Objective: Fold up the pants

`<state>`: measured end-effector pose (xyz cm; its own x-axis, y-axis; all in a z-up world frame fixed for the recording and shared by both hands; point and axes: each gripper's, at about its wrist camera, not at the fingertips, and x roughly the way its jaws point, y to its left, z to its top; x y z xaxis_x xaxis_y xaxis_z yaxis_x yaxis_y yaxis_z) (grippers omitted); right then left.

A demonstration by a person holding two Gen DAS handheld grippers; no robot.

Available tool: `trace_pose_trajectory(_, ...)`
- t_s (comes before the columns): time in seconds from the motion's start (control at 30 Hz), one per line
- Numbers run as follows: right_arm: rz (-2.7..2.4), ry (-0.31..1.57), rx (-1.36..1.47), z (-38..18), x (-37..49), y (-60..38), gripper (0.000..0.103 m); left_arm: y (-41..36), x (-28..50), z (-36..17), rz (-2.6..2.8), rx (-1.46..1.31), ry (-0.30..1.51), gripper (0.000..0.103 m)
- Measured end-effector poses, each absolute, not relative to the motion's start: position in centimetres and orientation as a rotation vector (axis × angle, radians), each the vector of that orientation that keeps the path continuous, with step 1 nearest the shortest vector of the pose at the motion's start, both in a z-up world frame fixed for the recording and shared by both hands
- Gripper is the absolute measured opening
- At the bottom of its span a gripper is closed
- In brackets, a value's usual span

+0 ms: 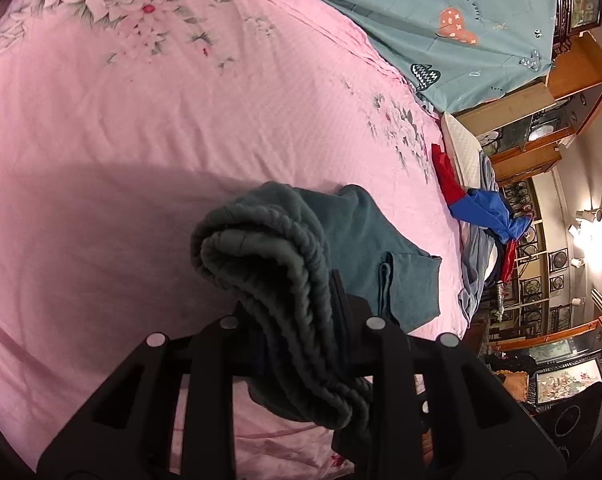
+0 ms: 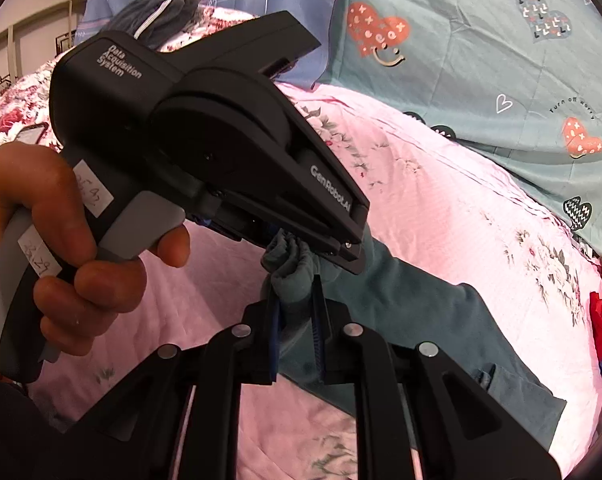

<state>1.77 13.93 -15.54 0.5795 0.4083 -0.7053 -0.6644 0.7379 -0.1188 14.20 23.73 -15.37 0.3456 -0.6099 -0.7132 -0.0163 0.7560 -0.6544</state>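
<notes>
closest in, the right gripper point(image 2: 295, 320) has its jaws nearly closed on a bunched bit of the teal pants point(image 2: 421, 320), and the left gripper point(image 1: 301, 320) is clamped on the thick ribbed waistband point(image 1: 261, 256), likely so the two can lift that end together. beyond them the rest of the pants trails flat across the pink bedspread point(image 1: 141, 140), with a grey-green heart-print quilt point(image 1: 441, 20) farther back.

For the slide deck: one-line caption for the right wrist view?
Both grippers, right and left, clamp the teal pants at bunched fabric above the pink bedsheet.
</notes>
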Motion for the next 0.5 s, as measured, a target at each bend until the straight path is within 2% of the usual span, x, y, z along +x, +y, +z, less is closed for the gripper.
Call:
trace_pose_trajectory(0.23,0.655,0.653,-0.312,-13.9,1.8,7.1,0.013,18.9,14.0,-12.4,-0.406,-0.618,1.122,0.026)
trace_pose_trajectory(0.5,0.584,0.635,-0.204,-13.0,3.1,-6.6,0.013,5.4,15.3,-9.7,-0.419,-0.539,1.103,0.026)
